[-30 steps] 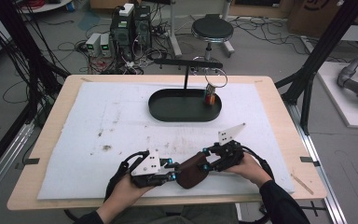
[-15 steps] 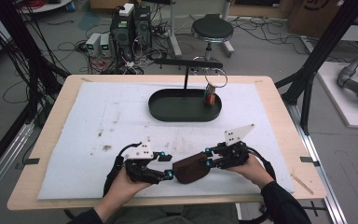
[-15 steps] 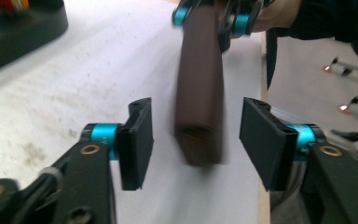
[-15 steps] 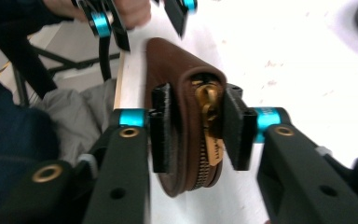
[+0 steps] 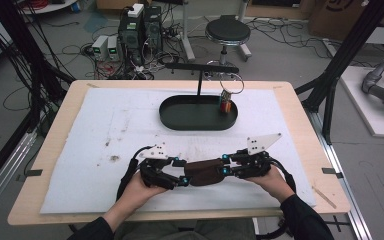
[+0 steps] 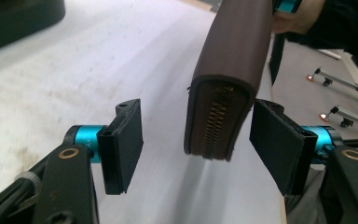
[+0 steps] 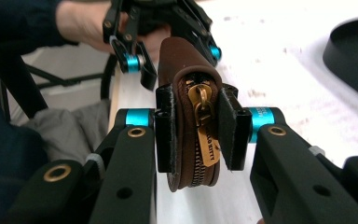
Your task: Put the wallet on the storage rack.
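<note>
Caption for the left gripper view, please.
Left gripper jaws, just opened, flank the brown zip pouch without pressing it.

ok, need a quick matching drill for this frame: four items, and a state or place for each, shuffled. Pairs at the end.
Items:
1. left tool
2. right tool
3. brown zip pouch
4. black oval tray

States or places:
A. far side of the white mat, nothing gripping it
B. shut on one end of the pouch
C. held off the mat, between the two tools
D. open, pads clear of the pouch end between them

Pairs: 1-D, 2-B, 3-C, 4-A
</note>
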The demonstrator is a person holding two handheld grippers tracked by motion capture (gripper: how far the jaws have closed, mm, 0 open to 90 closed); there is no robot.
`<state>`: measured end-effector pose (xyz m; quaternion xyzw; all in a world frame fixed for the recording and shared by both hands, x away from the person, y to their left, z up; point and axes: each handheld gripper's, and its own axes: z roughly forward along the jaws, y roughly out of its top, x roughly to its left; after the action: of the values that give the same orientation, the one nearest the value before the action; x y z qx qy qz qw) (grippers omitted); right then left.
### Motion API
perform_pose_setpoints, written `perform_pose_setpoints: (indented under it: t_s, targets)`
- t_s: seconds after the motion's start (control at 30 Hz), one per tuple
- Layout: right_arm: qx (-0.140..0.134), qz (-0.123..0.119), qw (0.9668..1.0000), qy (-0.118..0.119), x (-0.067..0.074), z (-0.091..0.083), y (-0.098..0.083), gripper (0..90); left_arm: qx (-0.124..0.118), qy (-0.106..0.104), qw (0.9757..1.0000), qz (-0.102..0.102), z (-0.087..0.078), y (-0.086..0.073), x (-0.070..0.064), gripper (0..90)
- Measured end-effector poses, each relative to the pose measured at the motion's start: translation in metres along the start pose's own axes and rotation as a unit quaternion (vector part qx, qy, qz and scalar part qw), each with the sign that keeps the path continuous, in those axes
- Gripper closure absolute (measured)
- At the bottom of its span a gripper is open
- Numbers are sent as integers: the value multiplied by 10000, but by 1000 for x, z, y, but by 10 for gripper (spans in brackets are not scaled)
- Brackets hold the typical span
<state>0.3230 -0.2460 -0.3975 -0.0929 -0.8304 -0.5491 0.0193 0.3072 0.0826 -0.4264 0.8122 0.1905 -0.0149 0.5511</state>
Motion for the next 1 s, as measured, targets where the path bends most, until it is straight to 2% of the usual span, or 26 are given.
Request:
perform_pose_setpoints:
  t_s: [0.13, 0.2, 0.23, 0.37, 0.5, 0.63, 0.7, 0.83, 0.9, 1.0]
  targets:
    - [-216, -33, 9998, -8, 2, -4, 4, 721, -98, -83, 9998, 157, 0, 6, -1, 362]
    - [-289, -52, 9996, -39, 3, -6, 5, 721, -199, -172, 9994, 207, -1, 7, -2, 423]
    - [-349, -23, 9994, -40, 3, -8, 6, 721, -255, -204, 9989, 335, -2, 8, -2, 487]
    - [-430, -1, 9991, -37, 2, -9, 6, 720, -472, -346, 9971, 488, -5, 12, -4, 553]
    - [-465, 8, 9989, -12, 2, -9, 7, 718, -525, -388, 9961, 600, -7, 14, -4, 613]
    - [-464, 19, 9989, 20, 1, -10, 7, 702, -530, -467, 9954, 648, -9, 16, -4, 645]
    - [-456, 5, 9990, 40, 1, -10, 7, 687, -458, -486, 9950, 737, -10, 18, -4, 652]
    - [-324, 6, 9995, 49, 2, -9, 6, 644, -277, -455, 9946, 888, -13, 24, -6, 657]
    - [-178, 30, 9998, 37, 3, -7, 7, 610, -273, -434, 9945, 909, -16, 26, -6, 658]
    - [-146, -17, 9999, 14, 3, -5, 7, 579, -256, -435, 9945, 916, -19, 28, -5, 660]
